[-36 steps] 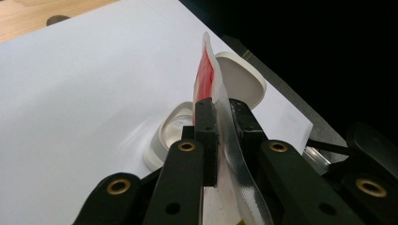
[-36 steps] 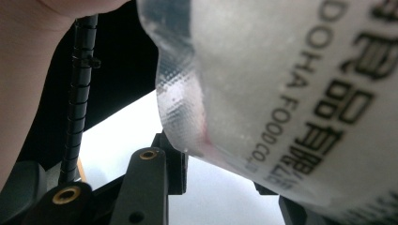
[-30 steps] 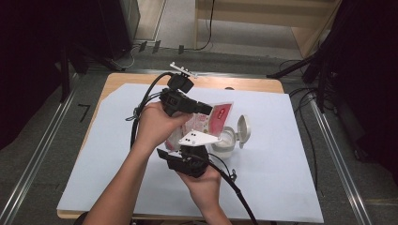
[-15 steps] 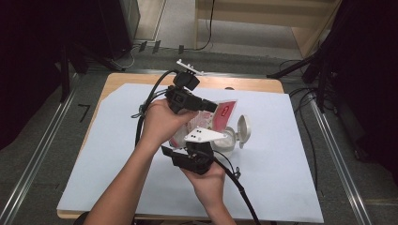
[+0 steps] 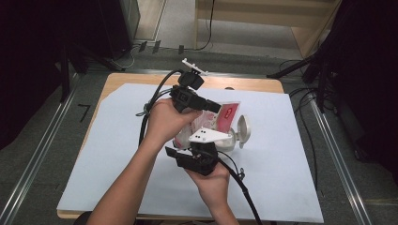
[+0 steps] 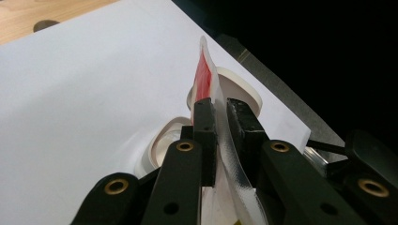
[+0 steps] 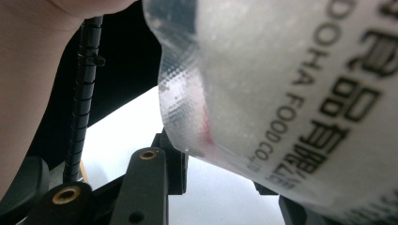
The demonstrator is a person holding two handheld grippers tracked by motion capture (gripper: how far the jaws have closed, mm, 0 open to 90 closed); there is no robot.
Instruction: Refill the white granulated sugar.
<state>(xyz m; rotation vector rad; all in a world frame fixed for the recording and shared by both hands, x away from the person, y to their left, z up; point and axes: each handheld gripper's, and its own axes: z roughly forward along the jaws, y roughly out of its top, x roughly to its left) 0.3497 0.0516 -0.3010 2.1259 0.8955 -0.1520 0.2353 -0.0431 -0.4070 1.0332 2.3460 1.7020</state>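
A red and white plastic pouch (image 5: 227, 115) hangs above the middle of the table. My left gripper (image 5: 217, 108) is shut on its upper sealed edge; in the left gripper view the jaws (image 6: 220, 105) pinch the thin clear seam of the pouch (image 6: 205, 75). Below it stands a small white tub (image 6: 162, 145) with its flip lid (image 5: 243, 131) thrown open to the right. My right gripper (image 5: 202, 146) comes up from below under its grey plate. In the right gripper view its jaws (image 7: 220, 173) sit on either side of the printed lower corner of the pouch (image 7: 291, 93), closed on it.
A white sheet (image 5: 281, 178) covers the wooden tabletop (image 5: 136, 82), which has a round hole (image 6: 44, 26) near its far edge. Black cables trail from both grippers (image 5: 149, 110). Metal floor rails run along both sides of the table.
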